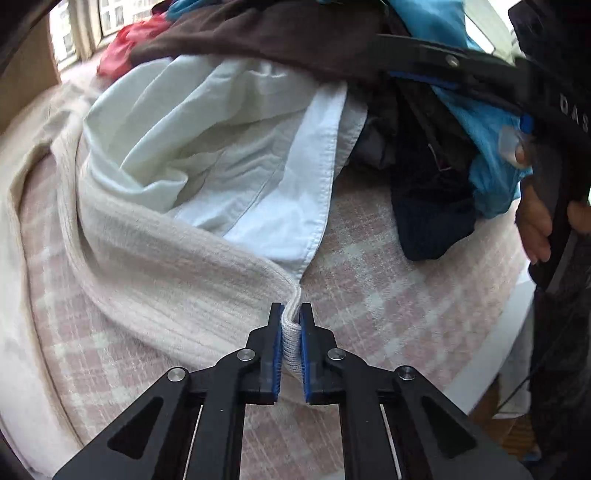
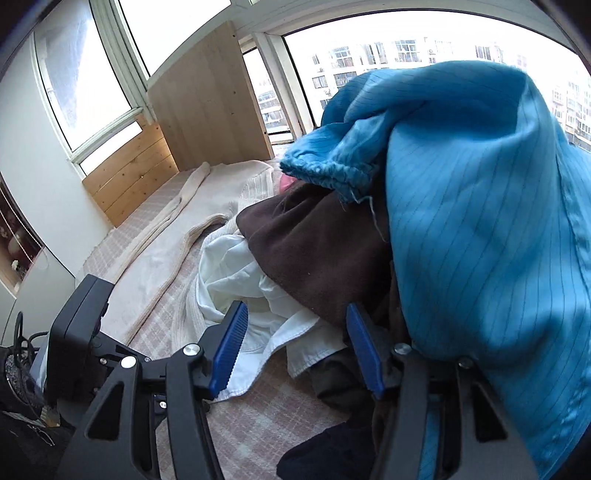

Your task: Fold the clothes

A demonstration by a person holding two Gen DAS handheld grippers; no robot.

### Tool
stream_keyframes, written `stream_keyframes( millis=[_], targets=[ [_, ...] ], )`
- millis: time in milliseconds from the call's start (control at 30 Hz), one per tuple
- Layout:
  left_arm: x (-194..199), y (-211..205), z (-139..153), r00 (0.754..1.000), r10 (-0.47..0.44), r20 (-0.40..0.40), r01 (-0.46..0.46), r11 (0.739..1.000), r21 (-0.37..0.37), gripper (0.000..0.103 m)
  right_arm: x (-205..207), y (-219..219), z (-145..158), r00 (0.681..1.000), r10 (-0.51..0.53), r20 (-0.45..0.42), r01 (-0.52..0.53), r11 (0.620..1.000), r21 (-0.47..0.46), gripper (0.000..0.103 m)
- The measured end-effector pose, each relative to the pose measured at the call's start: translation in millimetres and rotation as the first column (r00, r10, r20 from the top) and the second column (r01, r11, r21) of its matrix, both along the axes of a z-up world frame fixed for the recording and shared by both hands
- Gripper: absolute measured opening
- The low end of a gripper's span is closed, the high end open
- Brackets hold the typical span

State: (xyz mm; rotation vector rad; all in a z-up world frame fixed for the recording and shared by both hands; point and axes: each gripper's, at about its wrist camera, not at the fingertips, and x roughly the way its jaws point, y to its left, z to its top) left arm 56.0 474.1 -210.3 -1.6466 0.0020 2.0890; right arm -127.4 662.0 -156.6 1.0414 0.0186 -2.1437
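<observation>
Now: left gripper (image 1: 291, 328) pinching cream knit sweater (image 1: 147, 266) hem; body trails ahead-left across bed (image 1: 388, 295). Right gripper (image 2: 295, 350) spread, empty, farther off, facing clothes pile (image 2: 325, 251).

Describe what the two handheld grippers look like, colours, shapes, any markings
Both the left gripper and right gripper are black angular linkages with silver round rivets and ridged blue pads. White lettering marks the right gripper's body. Dark cables trail beside the left one.

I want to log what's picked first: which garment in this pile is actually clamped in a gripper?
The cream knit sweater: its ribbed edge is pinched in the left gripper. The white shirt, brown garment and blue garment lie ungripped.
</observation>
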Motion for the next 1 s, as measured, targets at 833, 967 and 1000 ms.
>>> stream_keyframes(
  millis=[833, 967, 1000],
  targets=[
    [42, -141, 94, 0.93, 0.347, -0.121, -0.304, 0.911, 0.278, 0.007, -252, -341, -86, 0.922, 0.075, 0.38, -0.227, 0.899, 0.374, 0.063],
    [41, -141, 91, 0.926, 0.361, -0.112, -0.319, 0.905, 0.28, 0.007, -241, -349, -94, 0.923, 0.146, 0.357, -0.294, 0.866, 0.404, 0.066],
    [41, -140, 90, 0.927, 0.36, -0.108, -0.319, 0.904, 0.284, 0.007, -233, -353, -96, 0.927, 0.186, 0.324, -0.323, 0.837, 0.443, 0.066]
  ],
)
